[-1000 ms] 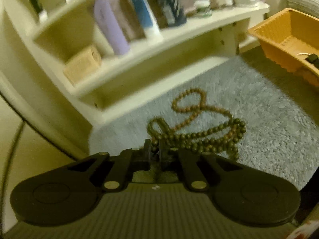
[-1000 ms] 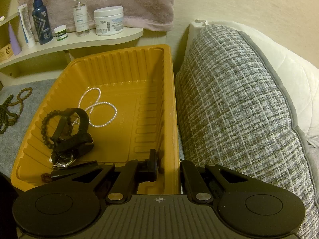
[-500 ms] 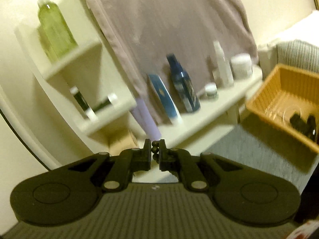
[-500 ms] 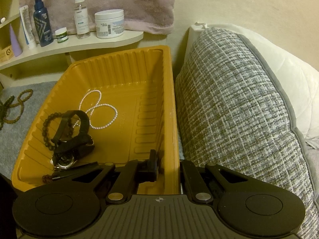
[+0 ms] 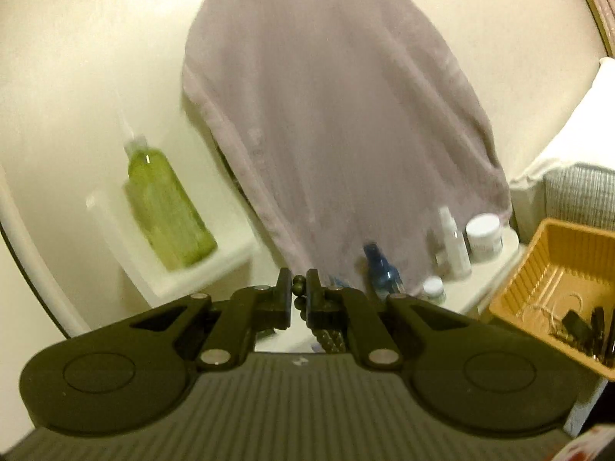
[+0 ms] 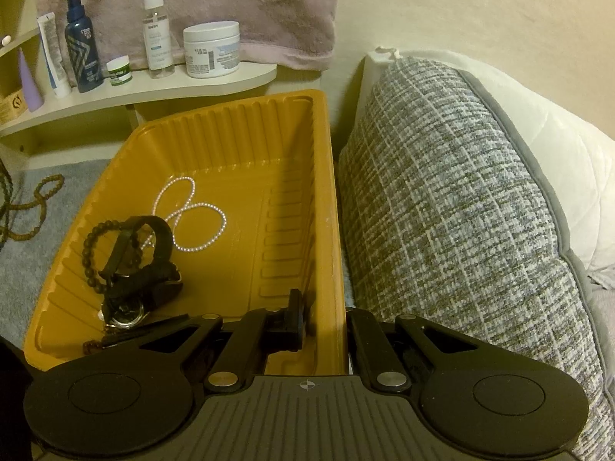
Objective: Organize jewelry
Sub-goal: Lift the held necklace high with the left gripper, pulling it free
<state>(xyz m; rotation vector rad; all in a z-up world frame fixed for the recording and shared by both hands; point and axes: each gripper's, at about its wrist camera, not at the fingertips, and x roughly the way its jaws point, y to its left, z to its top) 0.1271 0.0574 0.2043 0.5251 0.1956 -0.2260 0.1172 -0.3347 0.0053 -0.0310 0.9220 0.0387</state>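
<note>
My left gripper [image 5: 298, 292] is shut on a dark green bead necklace [image 5: 299, 295]; only a few beads show between the fingertips, the rest hangs hidden below. It is lifted high, facing the wall. In the right wrist view a part of the strand [image 6: 4, 196] hangs at the left edge, beside a brown bead necklace [image 6: 40, 199] on the grey mat. My right gripper [image 6: 324, 317] straddles the right wall of the orange tray [image 6: 330, 199], which also shows in the left wrist view [image 5: 515, 292], and grips it. The tray holds a pearl necklace [image 6: 192, 211], a black watch [image 6: 138, 265] and a dark bead bracelet [image 6: 90, 253].
A shelf [image 6: 146, 88] behind the tray carries bottles and a white jar [image 6: 211, 53]. A mauve towel [image 5: 338, 130] hangs on the wall. A green bottle [image 5: 165, 215] stands on an upper shelf. A grey woven cushion [image 6: 453, 207] presses against the tray's right side.
My left gripper has lifted the green bead necklace off the grey mat and tilted upward to the wall. The right gripper and the tray have barely moved.
</note>
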